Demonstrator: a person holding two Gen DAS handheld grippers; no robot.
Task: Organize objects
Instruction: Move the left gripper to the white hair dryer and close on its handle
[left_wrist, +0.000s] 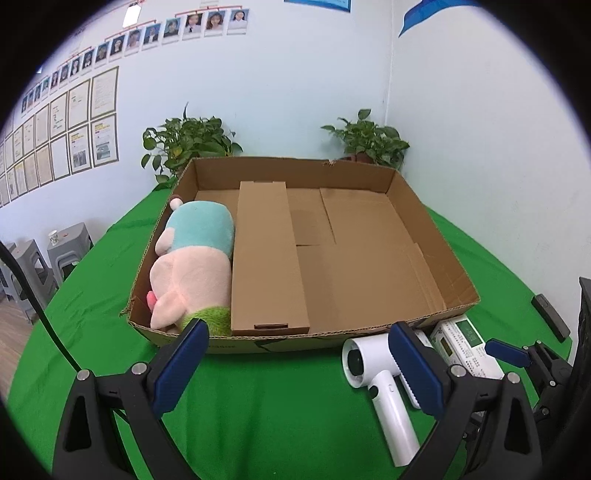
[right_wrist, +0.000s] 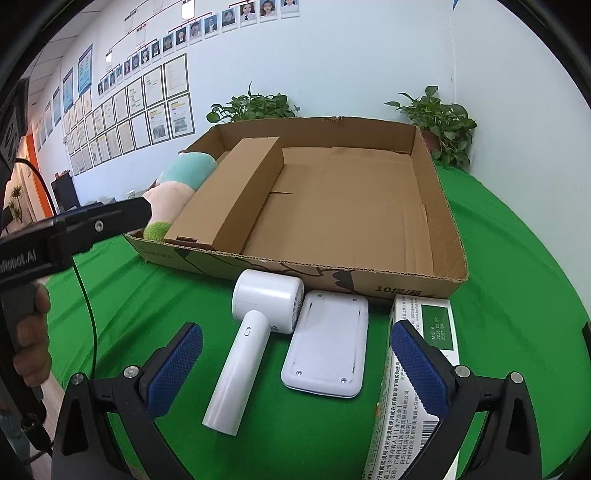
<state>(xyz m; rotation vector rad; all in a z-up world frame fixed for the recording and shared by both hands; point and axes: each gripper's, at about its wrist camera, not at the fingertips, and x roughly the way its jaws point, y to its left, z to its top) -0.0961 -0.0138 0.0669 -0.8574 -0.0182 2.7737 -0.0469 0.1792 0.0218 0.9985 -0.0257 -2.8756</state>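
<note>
A wide cardboard tray (left_wrist: 432, 229) (right_wrist: 439, 206) holds a plush toy (left_wrist: 192, 258) (right_wrist: 177, 181) at its left and a long brown box (left_wrist: 266, 258) (right_wrist: 229, 192) beside it. In front of the tray on the green cloth lie a white handheld fan (right_wrist: 251, 332) (left_wrist: 380, 384), a flat white device (right_wrist: 328, 350) and a green-and-white carton (right_wrist: 417, 369) (left_wrist: 465, 343). My left gripper (left_wrist: 295, 365) is open and empty before the tray's front wall. My right gripper (right_wrist: 295, 369) is open and empty, over the fan and the flat device.
Two potted plants (left_wrist: 188, 144) (left_wrist: 369, 140) stand behind the tray against the wall. A dark remote (left_wrist: 550, 317) lies at the table's right edge. Grey stools (left_wrist: 66, 247) stand off to the left. The left gripper's body (right_wrist: 74, 229) reaches into the right wrist view.
</note>
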